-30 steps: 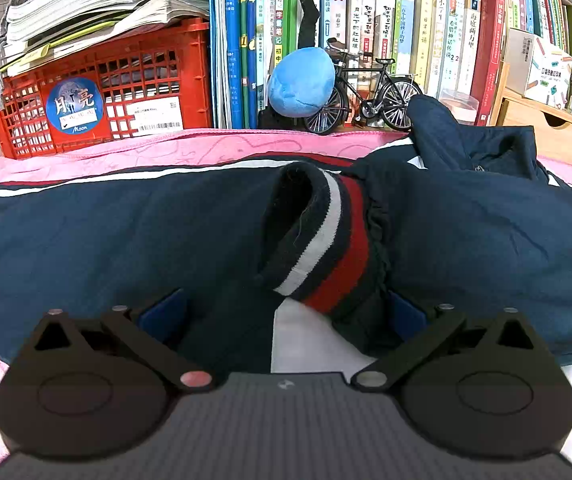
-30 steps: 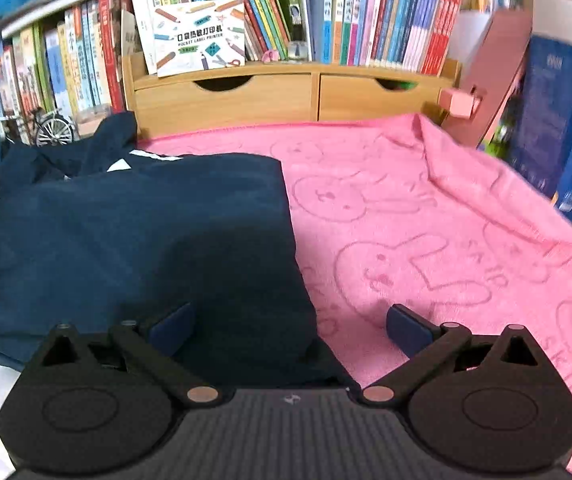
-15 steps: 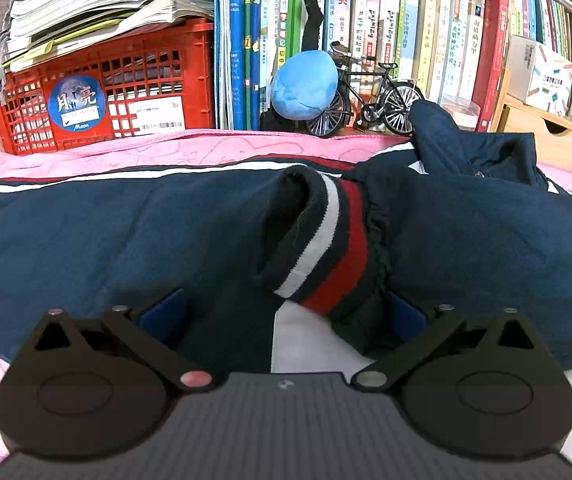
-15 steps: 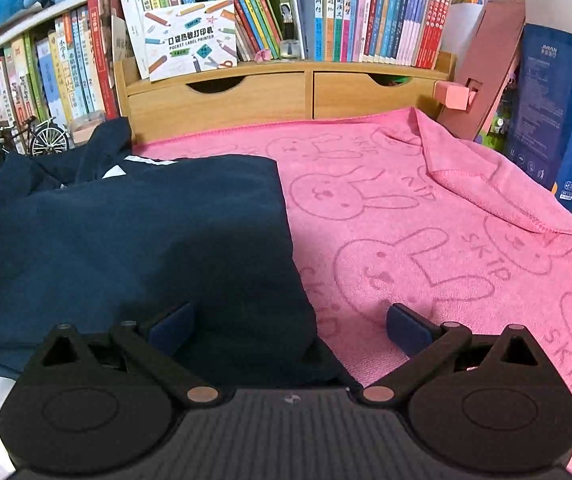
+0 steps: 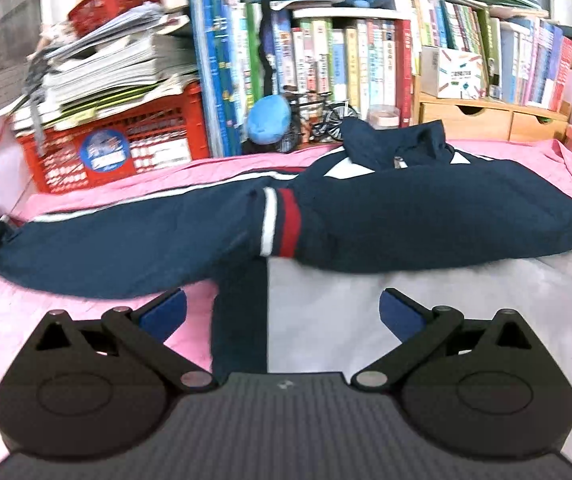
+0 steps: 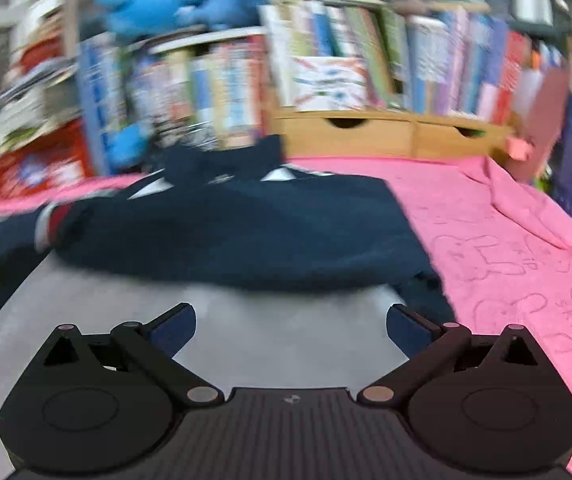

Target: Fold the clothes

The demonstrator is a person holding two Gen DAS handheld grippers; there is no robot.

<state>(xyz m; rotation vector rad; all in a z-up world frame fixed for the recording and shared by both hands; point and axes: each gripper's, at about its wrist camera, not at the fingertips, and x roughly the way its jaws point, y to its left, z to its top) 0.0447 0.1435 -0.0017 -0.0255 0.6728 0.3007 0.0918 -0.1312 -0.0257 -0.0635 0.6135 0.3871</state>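
Jacket flat on pink towel, grippers open.

The jacket lies across the towel, its body to the right and one sleeve stretched out to the left. The other sleeve is folded over the body, its cuff near the middle. The collar lies at the far edge. Behind the towel stand a crate at the left with papers stacked on it, books in the middle and a drawer unit at the right. Both grippers, left and right, hang before the jacket's near edge
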